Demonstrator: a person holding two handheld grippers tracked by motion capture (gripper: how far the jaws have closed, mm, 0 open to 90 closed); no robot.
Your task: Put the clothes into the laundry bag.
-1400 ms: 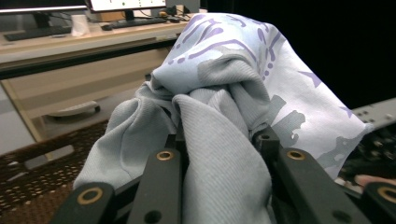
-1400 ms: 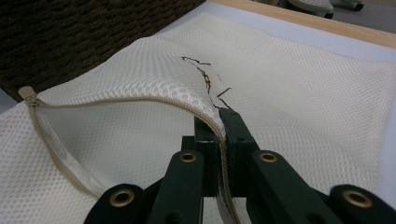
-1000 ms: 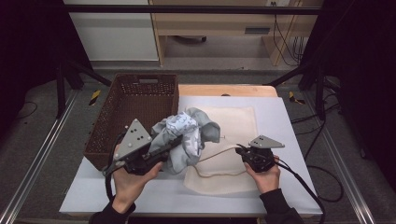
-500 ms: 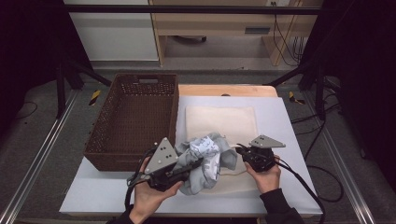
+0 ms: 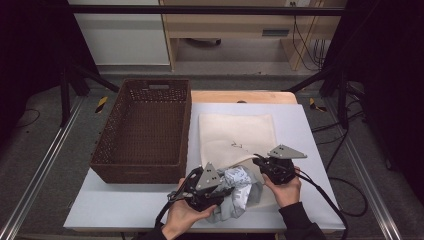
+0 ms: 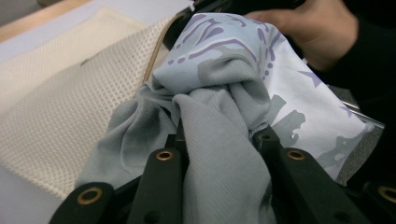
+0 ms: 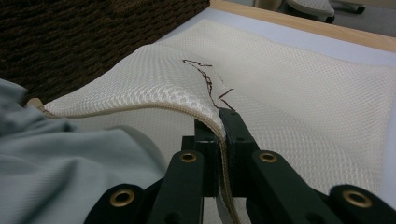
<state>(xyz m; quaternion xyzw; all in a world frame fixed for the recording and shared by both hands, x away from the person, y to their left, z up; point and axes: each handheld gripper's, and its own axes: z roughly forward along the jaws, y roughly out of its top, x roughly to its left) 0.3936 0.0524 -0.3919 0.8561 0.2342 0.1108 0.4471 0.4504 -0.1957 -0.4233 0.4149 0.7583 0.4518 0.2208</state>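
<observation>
The bag's (image 7: 299, 93) edge is pinched up by the right gripper (image 7: 219, 126); the shirt (image 6: 224, 107), clenched in the left gripper (image 6: 217, 140), should be pushed deep inside

One camera sits high above my side and looks forward and down at the whole white table (image 5: 150, 205). A camera rides on my left gripper (image 6: 219, 144) and looks along its black jaws, very close to the bunched cloth (image 6: 224, 93). Another rides on my right gripper (image 7: 218, 126), close over the mesh bag (image 7: 303, 107). Both close views share that bag (image 6: 60, 107).
</observation>
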